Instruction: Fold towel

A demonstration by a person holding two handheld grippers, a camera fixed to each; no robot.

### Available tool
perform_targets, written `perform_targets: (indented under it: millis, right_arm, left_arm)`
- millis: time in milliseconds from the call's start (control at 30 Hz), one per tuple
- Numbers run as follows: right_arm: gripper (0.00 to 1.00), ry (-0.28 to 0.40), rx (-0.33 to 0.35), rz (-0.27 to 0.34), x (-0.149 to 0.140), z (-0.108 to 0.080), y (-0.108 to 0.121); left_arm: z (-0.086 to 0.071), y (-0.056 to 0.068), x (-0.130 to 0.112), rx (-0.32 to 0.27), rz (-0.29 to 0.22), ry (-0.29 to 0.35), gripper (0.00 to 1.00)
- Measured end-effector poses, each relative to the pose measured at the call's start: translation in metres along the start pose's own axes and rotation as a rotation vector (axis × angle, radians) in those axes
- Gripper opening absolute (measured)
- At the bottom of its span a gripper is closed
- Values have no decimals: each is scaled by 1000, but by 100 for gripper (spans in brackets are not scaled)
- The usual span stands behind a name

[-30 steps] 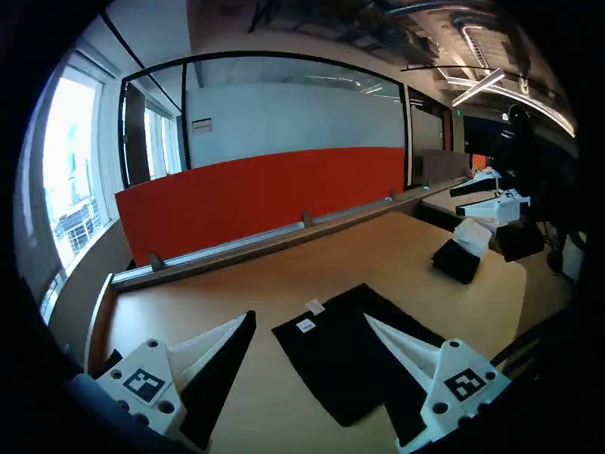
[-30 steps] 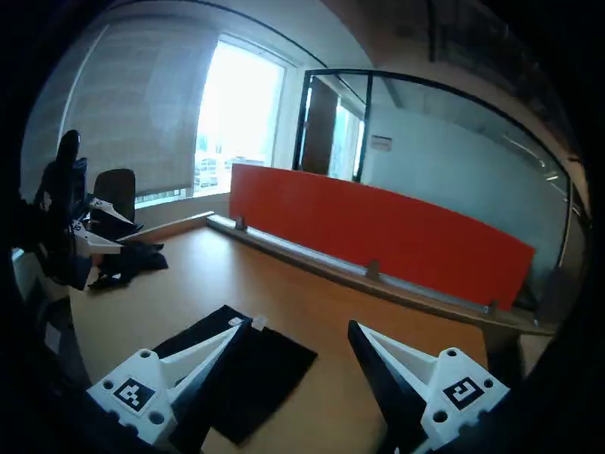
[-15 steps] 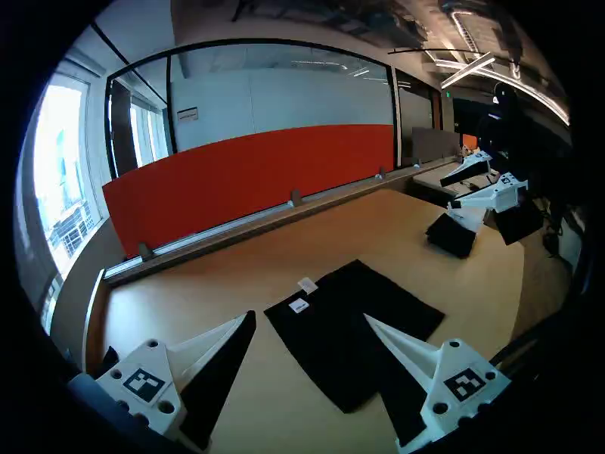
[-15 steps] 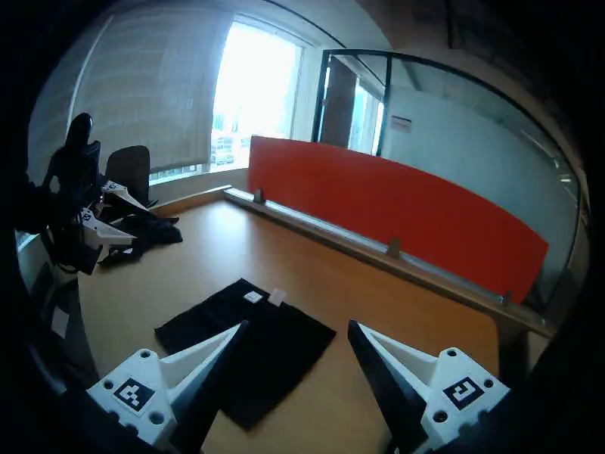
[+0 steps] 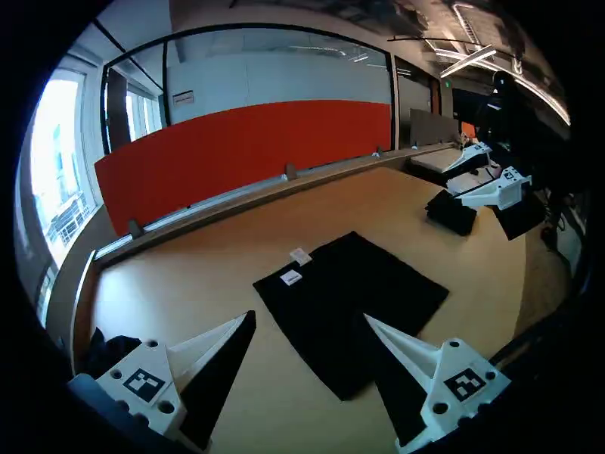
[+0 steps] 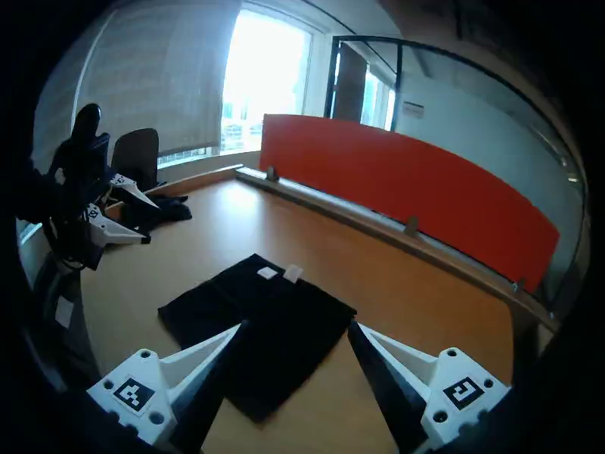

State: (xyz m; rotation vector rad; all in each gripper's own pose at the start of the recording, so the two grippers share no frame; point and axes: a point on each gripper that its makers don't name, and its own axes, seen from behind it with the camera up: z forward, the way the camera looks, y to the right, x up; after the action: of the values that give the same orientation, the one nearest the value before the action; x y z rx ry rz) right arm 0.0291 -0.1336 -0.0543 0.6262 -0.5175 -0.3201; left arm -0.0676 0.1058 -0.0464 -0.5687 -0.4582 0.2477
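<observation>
A black towel (image 5: 352, 303) lies flat on the wooden table, with two small white tags (image 5: 291, 278) at its far-left edge. My left gripper (image 5: 308, 316) hovers open just above the towel's near edge, nothing between its fingers. In the right gripper view the same towel (image 6: 257, 318) spreads under and ahead of my right gripper (image 6: 296, 325), which is also open and empty. Each gripper appears far off in the other's view: the right gripper (image 5: 451, 188) at the table's right end, the left gripper (image 6: 153, 224) at the left end, held by a person in dark clothes.
A folded black cloth (image 5: 451, 213) rests near the table's far right end. A dark crumpled cloth (image 6: 170, 204) lies at the left end by an office chair (image 6: 136, 155). An orange divider panel (image 5: 242, 151) runs along the table's back edge.
Both cameras have tipped down and drawn nearer the table, so the towel sits higher and fuller in each view. The towel itself has not moved, and both grippers stay open.
</observation>
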Motion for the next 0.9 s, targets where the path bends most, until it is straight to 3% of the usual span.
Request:
perform_targets:
  millis: [900]
  right_arm:
    - [100,-128,59,-6,-86,42,-33]
  left_arm:
    - [41,24,-89,-69,28,-145,94]
